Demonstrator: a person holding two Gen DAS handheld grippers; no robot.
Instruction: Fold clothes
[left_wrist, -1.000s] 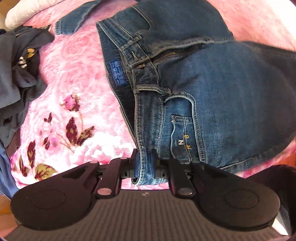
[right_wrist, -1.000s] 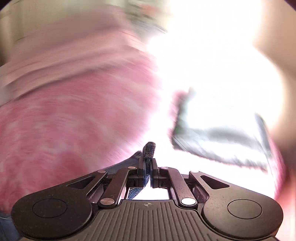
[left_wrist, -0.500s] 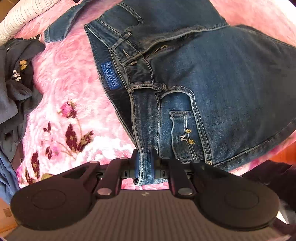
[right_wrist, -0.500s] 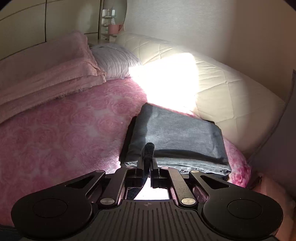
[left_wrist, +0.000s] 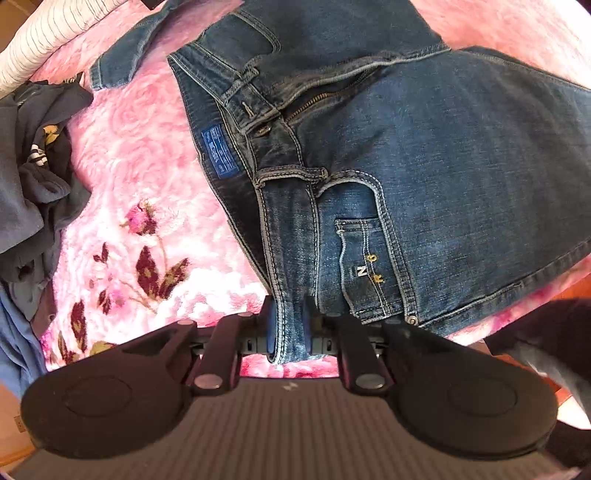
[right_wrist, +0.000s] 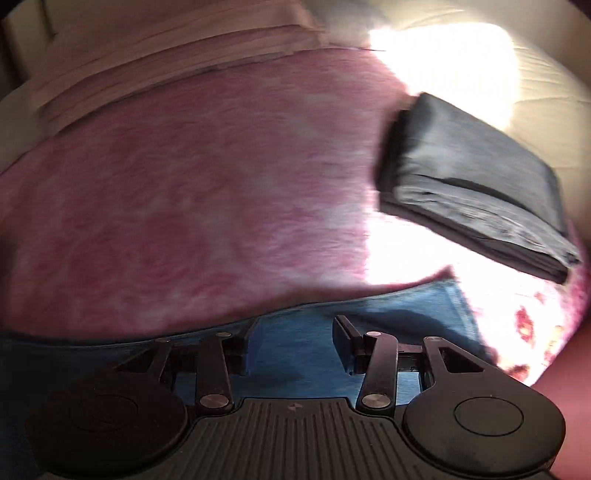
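Dark blue jeans (left_wrist: 424, 177) lie folded lengthwise on a pink floral blanket (left_wrist: 147, 192), waistband toward me. My left gripper (left_wrist: 288, 325) is shut on the waistband edge of the jeans near the front pocket. In the right wrist view my right gripper (right_wrist: 293, 336) is open and empty, just above a lighter-looking part of the jeans (right_wrist: 369, 306) that lies flat on the blanket (right_wrist: 184, 203).
A pile of dark and blue clothes (left_wrist: 33, 177) lies at the left of the blanket. A folded grey garment (right_wrist: 476, 188) sits at the right near a cream quilted headboard (right_wrist: 535, 66). Folded pink bedding (right_wrist: 166, 59) lies at the far side.
My right gripper was shut on a denim end; now it is open, has let the denim go and the view has swung down over the jeans. My left gripper keeps its hold.
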